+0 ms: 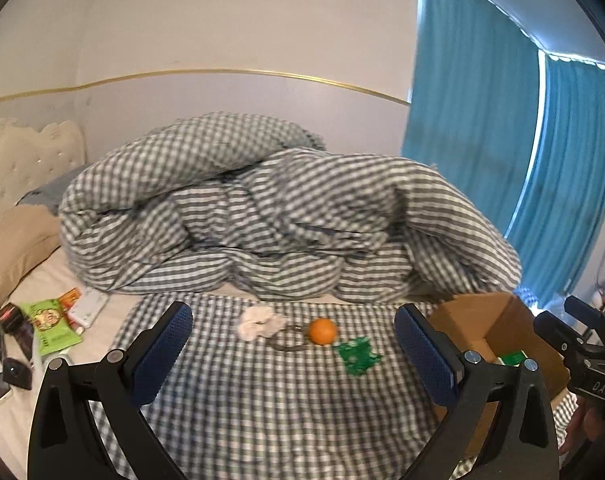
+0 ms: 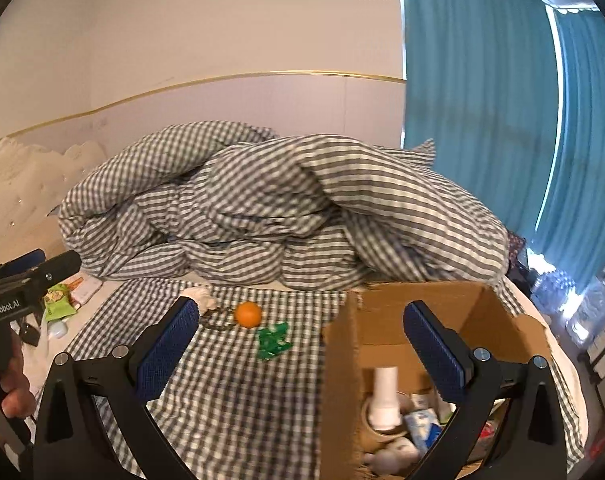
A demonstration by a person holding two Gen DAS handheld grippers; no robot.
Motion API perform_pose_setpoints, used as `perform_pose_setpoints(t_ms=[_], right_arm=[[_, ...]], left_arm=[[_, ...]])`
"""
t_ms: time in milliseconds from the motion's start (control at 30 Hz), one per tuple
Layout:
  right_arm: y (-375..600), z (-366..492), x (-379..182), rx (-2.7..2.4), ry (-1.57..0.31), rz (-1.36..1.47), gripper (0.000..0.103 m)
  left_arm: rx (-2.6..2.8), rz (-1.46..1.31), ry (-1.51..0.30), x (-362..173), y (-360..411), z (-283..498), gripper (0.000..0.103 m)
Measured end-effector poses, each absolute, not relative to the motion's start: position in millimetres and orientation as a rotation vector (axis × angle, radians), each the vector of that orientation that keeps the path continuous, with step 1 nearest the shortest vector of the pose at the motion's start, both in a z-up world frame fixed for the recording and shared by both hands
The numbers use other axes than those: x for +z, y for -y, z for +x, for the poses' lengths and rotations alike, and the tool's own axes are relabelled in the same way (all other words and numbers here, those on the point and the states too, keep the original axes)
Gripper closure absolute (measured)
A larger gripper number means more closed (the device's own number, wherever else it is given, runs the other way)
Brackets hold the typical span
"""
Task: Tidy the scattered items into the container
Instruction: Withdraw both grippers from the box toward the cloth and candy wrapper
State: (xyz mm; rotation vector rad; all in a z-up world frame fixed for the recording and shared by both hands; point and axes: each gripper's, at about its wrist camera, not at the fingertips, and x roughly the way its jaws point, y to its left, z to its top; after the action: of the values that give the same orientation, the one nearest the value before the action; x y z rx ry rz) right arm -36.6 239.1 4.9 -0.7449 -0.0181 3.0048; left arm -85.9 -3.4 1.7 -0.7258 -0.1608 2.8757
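Observation:
An orange [image 1: 323,331] lies on the checked sheet, beside a metal key ring [image 1: 288,340], a white crumpled cloth [image 1: 258,321] and a green wrapper [image 1: 358,354]. The cardboard box [image 1: 498,320] stands at the right. My left gripper [image 1: 294,354] is open and empty, above the sheet in front of these items. In the right wrist view my right gripper [image 2: 302,346] is open and empty, over the near left wall of the box [image 2: 342,380], which holds a white bottle [image 2: 384,400] and several small items. The orange [image 2: 249,314] and wrapper [image 2: 273,340] lie left of the box.
A bunched checked duvet [image 1: 270,216] fills the back of the bed. Green packets [image 1: 50,326], a white case [image 1: 88,306] and dark items [image 1: 16,372] lie at the left edge. Blue curtains [image 1: 502,160] hang at the right. A pillow [image 1: 14,248] sits far left.

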Motion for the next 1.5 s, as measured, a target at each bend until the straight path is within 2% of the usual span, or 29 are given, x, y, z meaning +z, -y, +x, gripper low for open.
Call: perform_pose_setpoints(t_ms=[233,433,600,1100,1300,1500], right_arm=[[-206,-56,-6,3.039,0.071,-0.784,0.0],[-194,-78,-22,3.039,0.087,-0.84,0.0],[-192,-98,-42,3.028,0.078,-0.887,0.0],[-197,-167,-108,2.963,0.066,-1.068,0.0],[-196,-195,-136,2.947,0.076,-1.11,0.0],[-198,-221,-163,2.927,0.101,-1.146,0.0]], left_arm=[[2.928,-0.762,0.172,-10,38,-96,0.0],[2.959,-0.788,0.111,-23,48,-111,0.0],[2.925,-0.848,0.131,-41,50,-133,0.0],[2.836,-0.999,0.049,-109,23,-212,0.0],[2.781,-1.065,0.068,-138,16,-248,0.0],[2.778,-1.107,-0.036,-165,1,-283,0.0]])
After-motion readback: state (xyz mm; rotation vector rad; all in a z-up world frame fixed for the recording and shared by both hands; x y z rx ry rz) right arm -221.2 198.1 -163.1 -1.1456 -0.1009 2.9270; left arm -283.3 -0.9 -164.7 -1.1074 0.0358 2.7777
